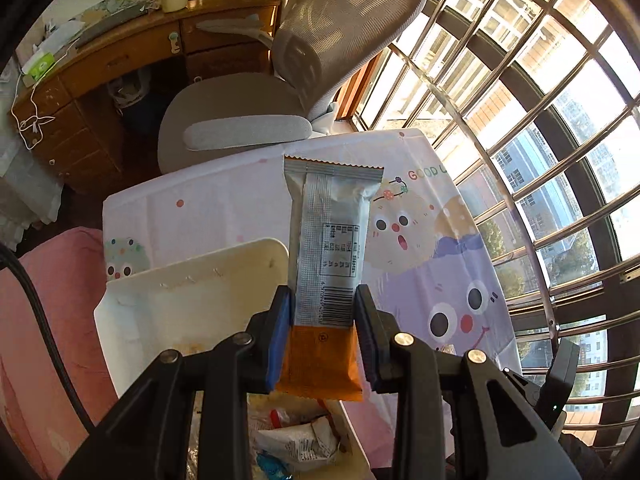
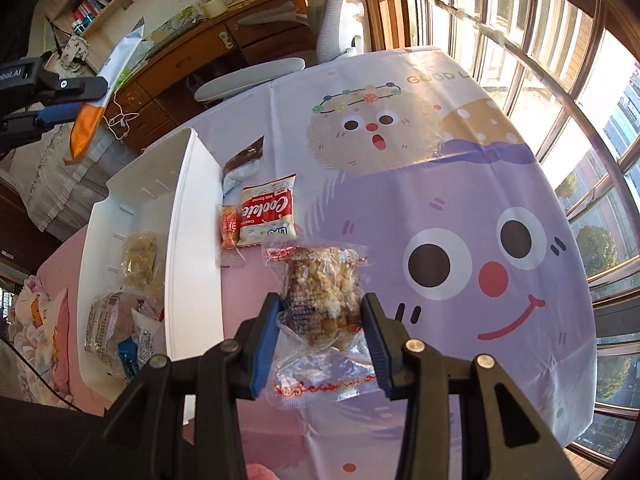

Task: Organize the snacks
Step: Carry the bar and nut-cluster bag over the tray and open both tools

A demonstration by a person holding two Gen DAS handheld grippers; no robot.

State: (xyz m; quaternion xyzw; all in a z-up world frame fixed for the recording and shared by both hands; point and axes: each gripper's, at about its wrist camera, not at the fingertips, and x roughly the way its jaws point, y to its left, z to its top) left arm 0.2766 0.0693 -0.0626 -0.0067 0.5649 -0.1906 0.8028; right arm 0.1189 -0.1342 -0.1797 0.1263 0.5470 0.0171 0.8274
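Observation:
My left gripper (image 1: 322,300) is shut on a silver and orange snack bar (image 1: 332,240) and holds it upright in the air above the white bin (image 1: 192,292). It also shows in the right wrist view (image 2: 86,96), high over the bin (image 2: 192,208). My right gripper (image 2: 322,306) is shut on a clear packet of crunchy snack (image 2: 320,288), just above the tablecloth beside the bin. On the cloth lie a red and white Cookies pack (image 2: 268,212), a small orange packet (image 2: 229,226) and a brown and pale packet (image 2: 244,160).
The bin holds several wrapped snacks (image 2: 120,316). A grey office chair (image 1: 280,92) and a wooden desk (image 1: 120,60) stand beyond the table. Barred windows (image 1: 540,140) run along the right. A pink bed cover (image 1: 52,320) lies left of the table.

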